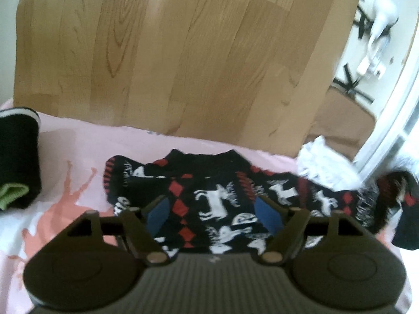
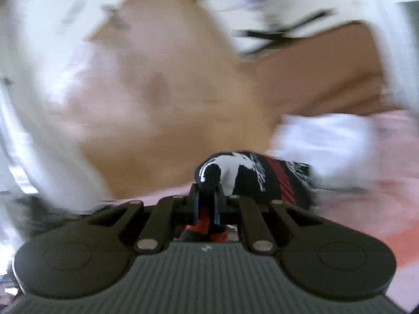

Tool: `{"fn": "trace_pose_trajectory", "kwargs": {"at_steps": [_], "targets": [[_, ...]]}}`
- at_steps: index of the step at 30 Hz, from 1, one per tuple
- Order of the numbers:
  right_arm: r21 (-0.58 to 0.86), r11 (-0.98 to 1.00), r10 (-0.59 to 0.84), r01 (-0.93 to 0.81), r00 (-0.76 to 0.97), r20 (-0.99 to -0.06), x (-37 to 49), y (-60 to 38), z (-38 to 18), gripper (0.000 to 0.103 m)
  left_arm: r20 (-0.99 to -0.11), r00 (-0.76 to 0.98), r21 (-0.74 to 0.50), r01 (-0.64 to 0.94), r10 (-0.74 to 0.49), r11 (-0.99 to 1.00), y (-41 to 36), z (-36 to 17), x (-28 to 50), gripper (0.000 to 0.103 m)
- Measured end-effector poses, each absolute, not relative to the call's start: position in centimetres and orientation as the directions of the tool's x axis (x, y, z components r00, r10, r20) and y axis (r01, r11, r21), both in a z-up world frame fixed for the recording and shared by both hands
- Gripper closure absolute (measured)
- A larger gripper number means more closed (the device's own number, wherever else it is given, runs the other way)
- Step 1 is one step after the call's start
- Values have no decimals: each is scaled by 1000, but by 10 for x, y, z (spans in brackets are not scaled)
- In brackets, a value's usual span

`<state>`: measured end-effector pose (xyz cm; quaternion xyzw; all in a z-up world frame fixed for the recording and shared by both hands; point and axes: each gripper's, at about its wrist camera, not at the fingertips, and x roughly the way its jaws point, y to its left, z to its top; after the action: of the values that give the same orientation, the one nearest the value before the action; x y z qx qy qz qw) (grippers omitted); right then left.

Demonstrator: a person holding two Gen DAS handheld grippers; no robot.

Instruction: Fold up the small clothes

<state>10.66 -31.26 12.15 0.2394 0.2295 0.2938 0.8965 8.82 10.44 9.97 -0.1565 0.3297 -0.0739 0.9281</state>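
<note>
Pink bedding [image 1: 78, 141] covers the surface, with wood floor [image 1: 167, 52] beyond its far edge. On it lies a small black sweater [image 1: 217, 196] patterned with white deer and red diamonds, collar toward the floor. Above the sweater's middle hangs the left gripper [image 1: 213, 210], fingers spread wide. The right gripper [image 2: 207, 196] is pinched tight on a sweater sleeve. A white garment [image 1: 324, 164] sits just beside the sweater.

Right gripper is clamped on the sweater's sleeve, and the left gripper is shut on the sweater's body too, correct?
Not quite. The left gripper is open, its fingers spread apart over the sweater, as the left wrist view shows. The right gripper is indeed clamped on the sweater's fabric.
</note>
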Motion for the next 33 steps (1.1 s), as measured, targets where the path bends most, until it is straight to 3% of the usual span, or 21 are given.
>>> {"fn": "trace_pose_trajectory", "kwargs": {"at_steps": [4, 11, 15, 21, 24, 25, 27, 33], "targets": [[567, 596, 780, -568, 578, -241, 145, -221, 154, 90, -558, 787, -388, 32, -263, 921, 124, 100, 75, 25], [524, 533, 846, -664, 424, -323, 196, -84, 145, 90, -538, 829, -435, -114, -156, 893, 186, 100, 49, 23], [568, 537, 844, -623, 392, -367, 220, -73, 117, 90, -557, 820, -438, -159, -128, 885, 204, 92, 52, 23], [591, 566, 824, -574, 397, -404, 217, -145, 105, 89, -575, 800, -442, -130, -169, 888, 194, 84, 77, 22], [535, 693, 720, -484, 504, -477, 213, -189, 89, 82, -597, 778, -412, -87, -196, 907, 168, 82, 100, 21], [488, 749, 662, -448, 544, -516, 210, -201, 82, 57, -607, 769, -398, -75, -201, 914, 159, 80, 107, 19], [390, 844, 536, -369, 616, -577, 202, -220, 73, 26, -641, 739, -362, -53, -207, 931, 136, 73, 127, 19], [439, 827, 550, -350, 665, -505, 167, -263, 76, 26, -719, 654, -321, -11, -236, 947, 76, 48, 168, 20]]}}
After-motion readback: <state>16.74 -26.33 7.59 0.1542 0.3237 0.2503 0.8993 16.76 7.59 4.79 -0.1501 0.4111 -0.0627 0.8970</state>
